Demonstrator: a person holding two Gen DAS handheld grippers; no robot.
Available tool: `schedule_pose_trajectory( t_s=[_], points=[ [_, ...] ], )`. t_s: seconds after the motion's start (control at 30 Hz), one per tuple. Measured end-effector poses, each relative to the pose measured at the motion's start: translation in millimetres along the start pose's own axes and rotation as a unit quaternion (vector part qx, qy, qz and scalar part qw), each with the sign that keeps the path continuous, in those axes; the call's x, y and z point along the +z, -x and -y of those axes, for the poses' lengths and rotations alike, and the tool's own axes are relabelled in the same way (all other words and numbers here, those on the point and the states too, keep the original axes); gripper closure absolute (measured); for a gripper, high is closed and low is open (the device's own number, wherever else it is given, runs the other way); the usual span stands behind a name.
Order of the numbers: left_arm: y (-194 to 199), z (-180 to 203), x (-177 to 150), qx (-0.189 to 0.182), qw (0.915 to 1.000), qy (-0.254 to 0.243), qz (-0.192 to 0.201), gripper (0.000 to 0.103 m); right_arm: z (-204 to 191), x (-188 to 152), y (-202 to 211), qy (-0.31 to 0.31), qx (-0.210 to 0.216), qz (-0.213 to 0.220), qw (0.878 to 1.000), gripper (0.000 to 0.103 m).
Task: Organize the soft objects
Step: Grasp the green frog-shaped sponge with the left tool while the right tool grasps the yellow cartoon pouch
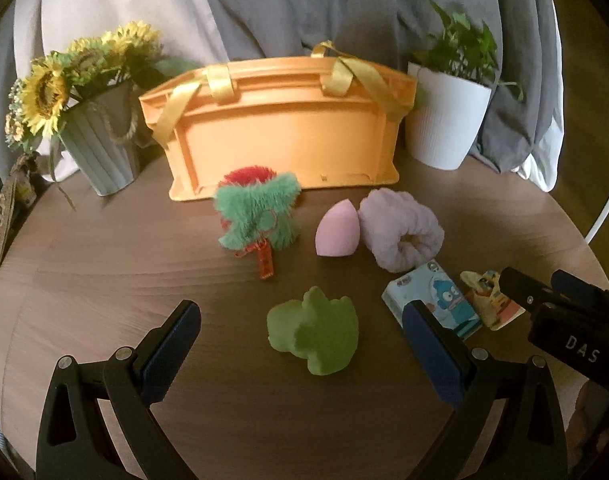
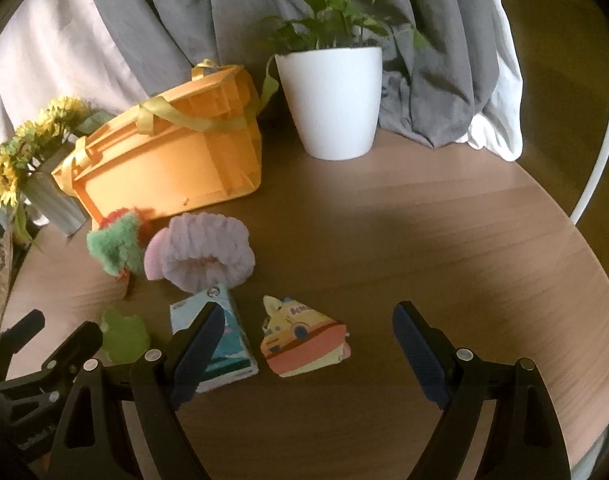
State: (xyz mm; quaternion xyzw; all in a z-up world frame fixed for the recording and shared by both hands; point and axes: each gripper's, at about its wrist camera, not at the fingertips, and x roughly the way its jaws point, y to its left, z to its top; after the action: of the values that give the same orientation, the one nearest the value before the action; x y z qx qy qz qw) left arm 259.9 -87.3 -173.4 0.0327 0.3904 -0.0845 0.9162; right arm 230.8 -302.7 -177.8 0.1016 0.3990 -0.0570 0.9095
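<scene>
Both grippers hover low over the near edge of the round wooden table [image 1: 104,280], neither holding anything. Left gripper [image 1: 300,332]: fingers spread wide, the green frog-shaped sponge [image 1: 314,332] lies on the table between them, touching neither pad. Right gripper [image 2: 308,340]: fingers also spread wide, the yellow cartoon pouch [image 2: 302,340] sits between them, clear of both; its left finger [image 2: 196,344] overlaps the blue cartoon tissue pack [image 2: 224,336] in view, contact cannot be told. Tissue pack and pouch lie side by side near the table's near-right edge, a small gap between them. Toward the table's middle: pink teardrop makeup sponge [image 1: 336,230] touching the lavender fluffy headband [image 1: 400,232] on its right. Left of those, apart from the sponge, a green furry plush with a red tuft [image 1: 258,212] and an orange tag, just in front of the orange basket [image 1: 280,136]. Basket stands at the far edge, centre, yellow ribbon handles draped over its rim; inside not visible. Grey pot of sunflowers [image 1: 100,120] at the far-left edge beside the basket, white pot with a green plant [image 1: 448,116] at the far-right beside it. Grey and white fabric [image 1: 304,4] hangs behind the table.
</scene>
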Motion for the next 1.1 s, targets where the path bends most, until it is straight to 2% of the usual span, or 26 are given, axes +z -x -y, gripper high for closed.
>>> schedule_pose_trajectory(
  t_s=[0.2,0.5,0.6,0.8,1.03,1.1],
  points=[
    [-17,4,-5,0.004,0.9998,-0.012,-0.013,0.000,4,-6,-10,-0.004,-0.003,-0.013,1.000,0.017],
    [-35,6,-8,-0.010,0.9994,-0.008,-0.033,0.004,5,-10,-22,-0.009,0.004,-0.029,1.000,0.027],
    [-40,7,-9,-0.011,0.9991,-0.008,-0.039,0.008,4,-11,-25,-0.009,0.007,-0.033,0.999,0.028],
    [-45,8,-10,-0.011,0.9989,-0.011,-0.045,0.020,5,-13,-30,-0.010,0.012,-0.040,0.999,0.037],
    [-48,6,-12,-0.016,0.9986,-0.006,-0.050,0.040,3,-16,-33,-0.005,0.015,-0.044,0.999,0.047],
    [-47,6,-12,-0.019,0.9986,-0.004,-0.049,0.040,2,-16,-33,-0.003,0.014,-0.043,0.999,0.048]
  ],
)
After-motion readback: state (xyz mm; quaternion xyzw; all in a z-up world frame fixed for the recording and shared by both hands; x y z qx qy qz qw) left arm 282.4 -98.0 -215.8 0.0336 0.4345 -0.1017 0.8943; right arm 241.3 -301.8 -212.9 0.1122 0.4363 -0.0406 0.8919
